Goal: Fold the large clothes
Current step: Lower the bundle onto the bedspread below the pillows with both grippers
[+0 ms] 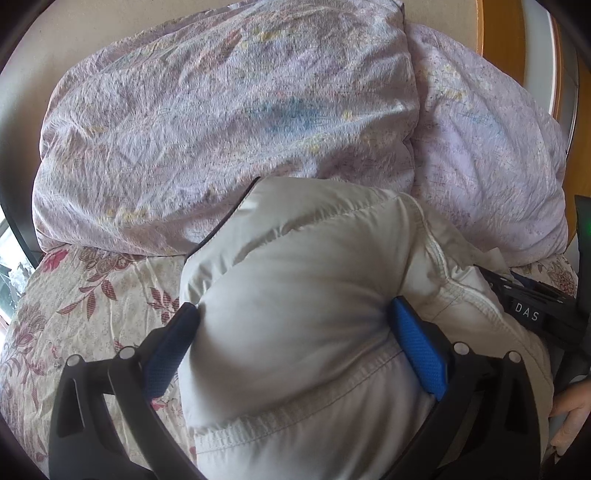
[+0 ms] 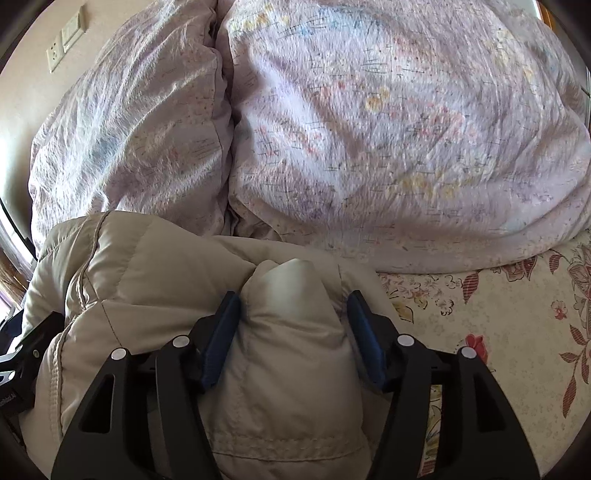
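Note:
A puffy beige down jacket (image 1: 295, 288) lies bunched on a floral bedsheet (image 1: 85, 306). My left gripper (image 1: 295, 317) is shut on a thick fold of the jacket, its blue pads (image 1: 417, 350) pressing both sides. In the right wrist view my right gripper (image 2: 293, 306) is shut on another bulging fold of the same jacket (image 2: 155, 273), with the pads (image 2: 221, 332) squeezing it. The right gripper's black body (image 1: 532, 306) shows at the right edge of the left wrist view. The jacket's lower parts are hidden under the grippers.
A large lilac patterned duvet (image 1: 221, 110) is piled just behind the jacket, also in the right wrist view (image 2: 388, 129). A wall with switch and socket (image 2: 66, 37) is at back left. A wooden headboard (image 1: 495, 33) shows at back right. The floral sheet (image 2: 509, 314) extends to the right.

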Available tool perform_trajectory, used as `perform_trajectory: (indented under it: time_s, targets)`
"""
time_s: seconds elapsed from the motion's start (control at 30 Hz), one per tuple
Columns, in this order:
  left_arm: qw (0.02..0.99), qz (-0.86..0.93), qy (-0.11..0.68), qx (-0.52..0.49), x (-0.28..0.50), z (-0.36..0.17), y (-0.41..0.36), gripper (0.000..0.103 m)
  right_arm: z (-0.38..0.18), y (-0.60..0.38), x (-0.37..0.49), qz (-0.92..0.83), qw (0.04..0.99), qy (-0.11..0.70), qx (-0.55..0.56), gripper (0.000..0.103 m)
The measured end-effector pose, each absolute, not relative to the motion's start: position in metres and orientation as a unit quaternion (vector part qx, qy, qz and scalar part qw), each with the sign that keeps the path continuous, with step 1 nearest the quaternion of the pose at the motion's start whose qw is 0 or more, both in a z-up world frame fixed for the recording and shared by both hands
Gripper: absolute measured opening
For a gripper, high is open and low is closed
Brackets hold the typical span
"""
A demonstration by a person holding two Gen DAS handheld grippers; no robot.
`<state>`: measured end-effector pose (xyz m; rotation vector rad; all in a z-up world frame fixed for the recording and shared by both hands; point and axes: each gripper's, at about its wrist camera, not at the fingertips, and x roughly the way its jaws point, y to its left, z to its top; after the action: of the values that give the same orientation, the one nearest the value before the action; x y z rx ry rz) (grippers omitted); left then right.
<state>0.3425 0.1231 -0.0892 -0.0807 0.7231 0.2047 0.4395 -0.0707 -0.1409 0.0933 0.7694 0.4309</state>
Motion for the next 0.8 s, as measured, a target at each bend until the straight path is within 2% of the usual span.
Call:
perform_trajectory:
  time_s: [0.5,0.8]
  targets:
    - [0.926,0.101,0.362,-0.039,0.351,-0.101,0.123,0.101,-0.150,-0.075,0.440,0.207,0.903,0.372,0.065,0.065]
    - [0.928,0.105,0.357,-0.036,0.350,-0.100,0.122,0.101,-0.149,-0.084,0.431,0.178,0.913,0.361,0.063,0.078]
